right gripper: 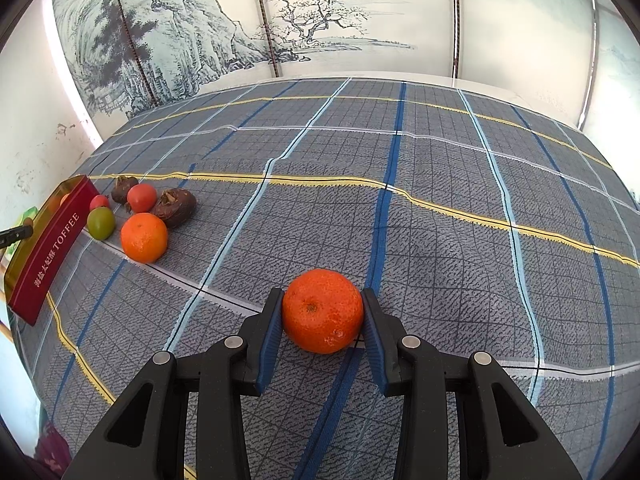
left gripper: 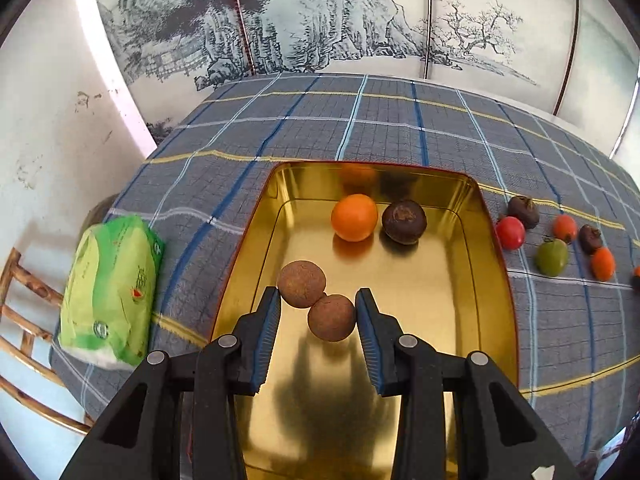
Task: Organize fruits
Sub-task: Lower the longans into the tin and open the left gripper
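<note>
A gold tin tray (left gripper: 492,280) holds an orange fruit (left gripper: 354,217), a dark brown fruit (left gripper: 404,221) and two joined brown round fruits (left gripper: 302,283). My left gripper (left gripper: 317,308) hangs over the tray, jaws open around the nearer brown fruit (left gripper: 331,317), a gap on the left side. My right gripper (right gripper: 322,310) is shut on a mandarin (right gripper: 322,310) resting on the checked cloth. Left of it lie another mandarin (right gripper: 144,237), a green fruit (right gripper: 101,222), red fruits (right gripper: 141,197) and dark brown fruits (right gripper: 174,207) beside the tray's red wall (right gripper: 52,252).
A green tissue pack (left gripper: 112,292) lies at the table's left edge, above a bamboo chair (left gripper: 24,320). A painted screen (right gripper: 280,20) stands behind the table. The loose fruits also show right of the tray in the left wrist view (left gripper: 552,256).
</note>
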Demonstrator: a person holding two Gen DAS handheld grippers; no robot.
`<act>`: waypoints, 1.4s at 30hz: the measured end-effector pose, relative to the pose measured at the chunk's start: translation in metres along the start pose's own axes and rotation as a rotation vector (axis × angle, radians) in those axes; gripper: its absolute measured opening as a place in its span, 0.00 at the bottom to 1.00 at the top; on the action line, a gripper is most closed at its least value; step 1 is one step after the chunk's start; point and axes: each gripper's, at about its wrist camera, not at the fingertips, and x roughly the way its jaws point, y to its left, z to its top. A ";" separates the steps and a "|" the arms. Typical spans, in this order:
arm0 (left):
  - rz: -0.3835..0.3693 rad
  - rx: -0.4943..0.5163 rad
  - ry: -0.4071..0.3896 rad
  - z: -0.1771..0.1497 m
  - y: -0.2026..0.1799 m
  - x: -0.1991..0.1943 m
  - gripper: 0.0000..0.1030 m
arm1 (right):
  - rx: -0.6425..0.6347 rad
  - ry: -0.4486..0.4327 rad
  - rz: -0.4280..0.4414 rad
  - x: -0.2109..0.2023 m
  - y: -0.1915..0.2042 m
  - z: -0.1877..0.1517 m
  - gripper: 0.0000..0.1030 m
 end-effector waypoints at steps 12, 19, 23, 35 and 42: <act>0.038 0.060 0.035 0.023 -0.003 0.023 0.34 | -0.005 0.002 -0.006 0.001 0.000 0.000 0.37; 0.062 0.086 0.035 0.026 -0.005 0.028 0.34 | -0.014 0.004 -0.016 0.003 0.000 0.000 0.37; 0.076 0.090 0.034 0.027 -0.005 0.030 0.34 | -0.026 0.007 -0.030 0.004 0.002 0.001 0.37; 0.135 0.093 -0.026 0.020 -0.006 0.013 0.52 | -0.044 0.010 -0.052 0.001 0.005 0.000 0.37; 0.117 0.082 -0.098 0.000 -0.021 -0.030 0.53 | -0.043 0.010 -0.053 0.002 0.006 0.001 0.38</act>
